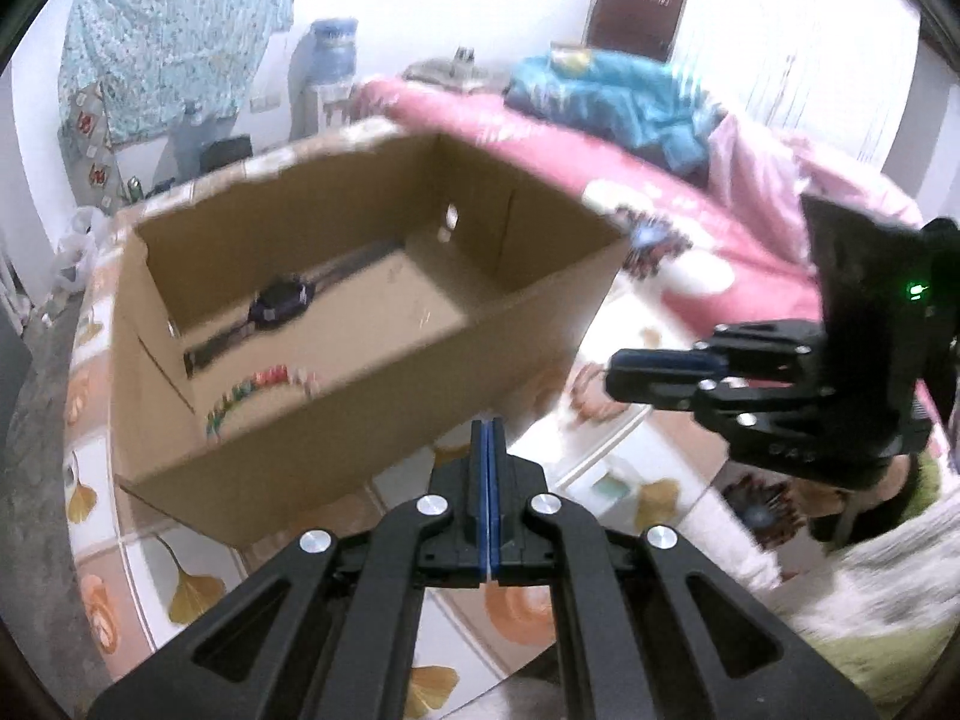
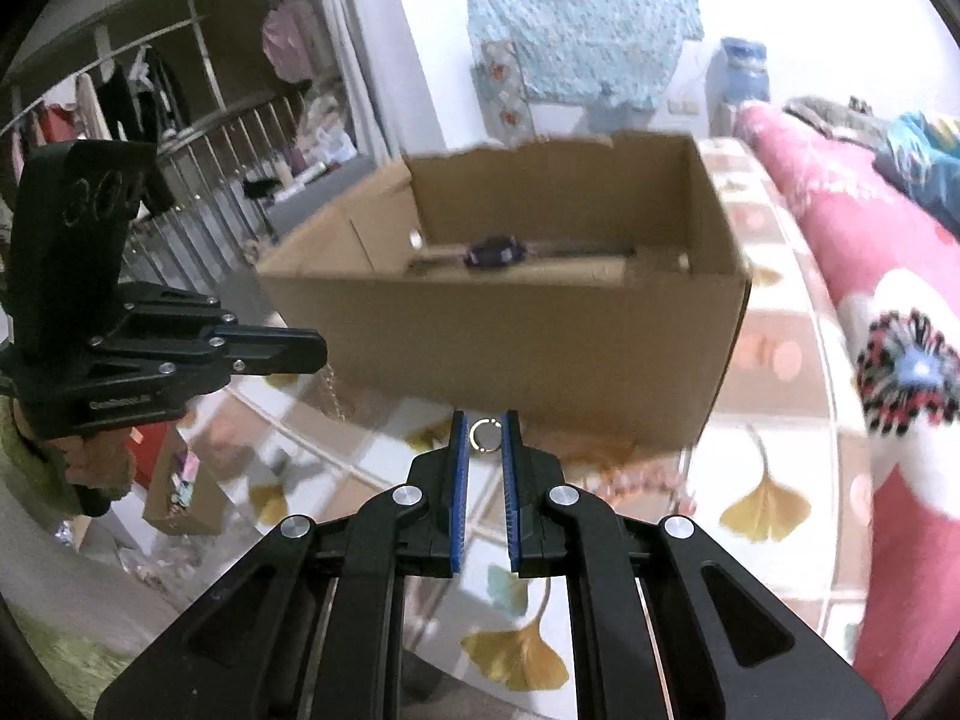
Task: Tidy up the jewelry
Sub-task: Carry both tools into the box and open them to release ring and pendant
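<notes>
An open cardboard box [image 1: 372, 396] stands on a round glass table [image 1: 156, 558]. Inside it lie a dark watch [image 1: 281, 302] and a multicoloured bead bracelet [image 1: 258, 390]. My left gripper [image 1: 489, 429] is shut, just before the box's near wall; a thin gold chain [image 2: 332, 393] hangs from it in the right wrist view. My right gripper [image 2: 485, 420] is shut on a small gold ring [image 2: 485, 437], in front of the box [image 2: 510, 330]. The watch [image 2: 493, 252] shows inside. A pink bead string [image 2: 630, 483] lies on the table [image 2: 780, 360] by the box.
A bed with a pink floral blanket [image 1: 690, 222] lies right of the table. A small cardboard box [image 2: 180, 486] of items shows through the glass below. A railing [image 2: 228, 168] and hanging clothes are at the far left.
</notes>
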Motion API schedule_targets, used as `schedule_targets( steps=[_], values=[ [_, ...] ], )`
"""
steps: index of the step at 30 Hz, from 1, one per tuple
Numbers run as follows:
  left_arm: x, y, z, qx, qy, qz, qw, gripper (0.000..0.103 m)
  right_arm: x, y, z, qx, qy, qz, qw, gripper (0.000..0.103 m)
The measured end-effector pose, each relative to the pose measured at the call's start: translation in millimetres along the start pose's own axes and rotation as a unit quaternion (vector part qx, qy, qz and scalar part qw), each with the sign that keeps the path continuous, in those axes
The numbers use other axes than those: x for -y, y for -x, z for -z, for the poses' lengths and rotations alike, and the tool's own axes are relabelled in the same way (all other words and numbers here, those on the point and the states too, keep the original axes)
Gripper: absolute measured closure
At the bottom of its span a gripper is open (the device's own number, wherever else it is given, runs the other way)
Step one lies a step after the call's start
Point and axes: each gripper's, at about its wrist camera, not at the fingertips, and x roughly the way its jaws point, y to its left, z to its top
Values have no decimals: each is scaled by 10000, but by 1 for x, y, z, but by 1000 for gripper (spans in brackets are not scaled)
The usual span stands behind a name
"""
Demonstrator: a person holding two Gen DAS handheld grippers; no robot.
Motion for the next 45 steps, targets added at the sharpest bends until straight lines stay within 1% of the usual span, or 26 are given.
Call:
schedule_targets(
  steps=[3, 5, 8, 10, 12, 13, 15, 16, 18, 19, 20, 22, 24, 27, 30, 31, 34, 37, 45],
  values=[
    [0, 23, -23, 391, -15, 168, 9991, 103, -1, 12, -24, 258, 164, -155, 9994, 94],
    [-5, 32, -37, 540, 5, 241, 9982, 103, -3, 18, -43, 421, 312, -248, 9983, 94],
    [-15, 31, -59, 594, 75, 236, 9979, 103, -3, 19, -71, 534, 493, -387, 9966, 94],
    [-24, 22, -74, 535, 89, 122, 9985, 103, 1, 14, -90, 488, 589, -438, 9961, 94],
    [-39, 5, -88, 371, 243, 238, 9987, 103, 6, 1, -108, 319, 661, -542, 9958, 94],
    [-44, -2, -91, 280, 316, 242, 9988, 103, 9, -9, -116, 161, 627, -616, 9960, 94],
    [-58, -23, -100, 6, 490, 246, 9985, 103, 17, -34, -132, -246, 512, -713, 9958, 94],
    [-67, -36, -105, -164, 631, 251, 9976, 103, 19, -43, -136, -414, 475, -721, 9954, 94],
    [-82, -60, -110, -472, 839, 296, 9949, 103, 28, -72, -146, -898, 330, -736, 9927, 94],
    [-86, -66, -111, -561, 894, 270, 9940, 103, 30, -82, -148, -1061, 263, -721, 9914, 94],
    [-92, -77, -113, -708, 941, 215, 9928, 103, 35, -98, -151, -1337, 145, -721, 9883, 94],
    [-100, -93, -114, -937, 1031, 195, 9901, 103, 42, -121, -153, -1666, -42, -711, 9835, 94],
    [-106, -107, -114, -1158, 1138, 249, 9864, 103, 46, -140, -152, -1922, -105, -657, 9791, 94],
    [-111, -121, -114, -1343, 1131, 144, 9844, 103, 45, -156, -154, -2123, -102, -599, 9753, 94],
    [-115, -128, -114, -1433, 1184, 112, 9825, 103, 48, -164, -154, -2254, -137, -587, 9724, 94],
    [-116, -130, -114, -1448, 1192, 87, 9822, 103, 50, -166, -155, -2286, -175, -612, 9714, 92],
    [-121, -135, -114, -1512, 1284, 40, 9801, 103, 53, -171, -156, -2319, -200, -583, 9708, 91],
    [-126, -139, -114, -1590, 1395, 95, 9773, 103, 57, -171, -157, -2316, -272, -616, 9705, 90],
    [-127, -139, -115, -1630, 1416, 51, 9764, 102, 64, -163, -160, -2169, -376, -594, 9737, 89]
  ],
)
